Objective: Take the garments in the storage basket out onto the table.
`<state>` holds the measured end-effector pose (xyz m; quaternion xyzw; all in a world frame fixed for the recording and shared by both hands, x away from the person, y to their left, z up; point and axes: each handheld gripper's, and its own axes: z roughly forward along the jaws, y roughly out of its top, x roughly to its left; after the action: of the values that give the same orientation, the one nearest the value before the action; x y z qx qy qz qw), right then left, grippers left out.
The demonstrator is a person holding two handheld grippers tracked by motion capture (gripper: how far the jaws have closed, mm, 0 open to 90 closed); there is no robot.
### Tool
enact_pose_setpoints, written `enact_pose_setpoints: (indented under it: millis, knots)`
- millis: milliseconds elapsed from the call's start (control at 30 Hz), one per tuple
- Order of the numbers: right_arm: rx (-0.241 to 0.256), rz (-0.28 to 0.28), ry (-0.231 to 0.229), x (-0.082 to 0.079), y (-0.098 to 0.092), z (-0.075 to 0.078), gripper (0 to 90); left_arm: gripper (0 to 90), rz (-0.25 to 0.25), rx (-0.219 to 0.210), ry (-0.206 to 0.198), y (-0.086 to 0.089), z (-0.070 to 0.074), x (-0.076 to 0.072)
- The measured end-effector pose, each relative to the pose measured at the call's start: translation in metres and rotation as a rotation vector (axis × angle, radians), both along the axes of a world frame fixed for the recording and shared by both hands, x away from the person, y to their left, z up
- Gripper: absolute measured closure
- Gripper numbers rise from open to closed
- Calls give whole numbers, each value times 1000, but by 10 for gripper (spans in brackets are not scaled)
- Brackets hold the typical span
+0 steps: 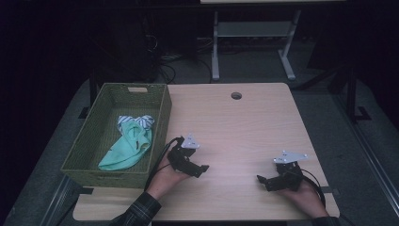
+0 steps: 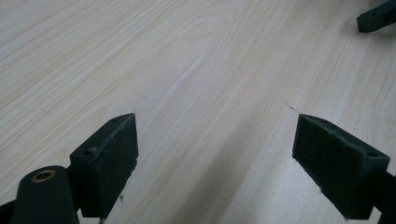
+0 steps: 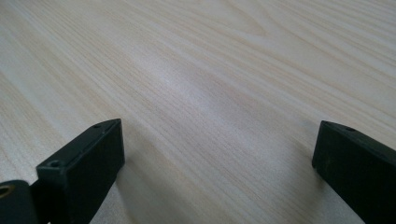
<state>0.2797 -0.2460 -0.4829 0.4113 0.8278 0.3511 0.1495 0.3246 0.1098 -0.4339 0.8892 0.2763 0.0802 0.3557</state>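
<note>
A green woven basket (image 1: 159, 123) stands at the table's left and holds a mint-green cloth (image 1: 128, 148) with a striped piece (image 1: 135, 121) at its far end. My left gripper (image 1: 201, 168) rests low on the wooden table (image 1: 235, 132) just right of the basket, open, with bare wood between its jaws (image 2: 215, 135). My right gripper (image 1: 261, 180) lies near the front right edge, open too, nothing between its fingers (image 3: 217, 144). A tip of the right gripper (image 2: 376, 17) shows at the top right of the left gripper view.
A round cable hole (image 1: 236, 95) sits near the table's far edge. Beyond the table stand a white desk frame (image 1: 251, 37) and tangled cables (image 1: 162, 59) on a dark floor.
</note>
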Motion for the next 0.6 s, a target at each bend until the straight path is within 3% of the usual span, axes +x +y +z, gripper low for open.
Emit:
enact_pose_setpoints:
  millis: [600]
  knots:
    - [0, 0, 0, 0, 0, 0, 18, 138, -14, 18, 3, -1, 11, 1]
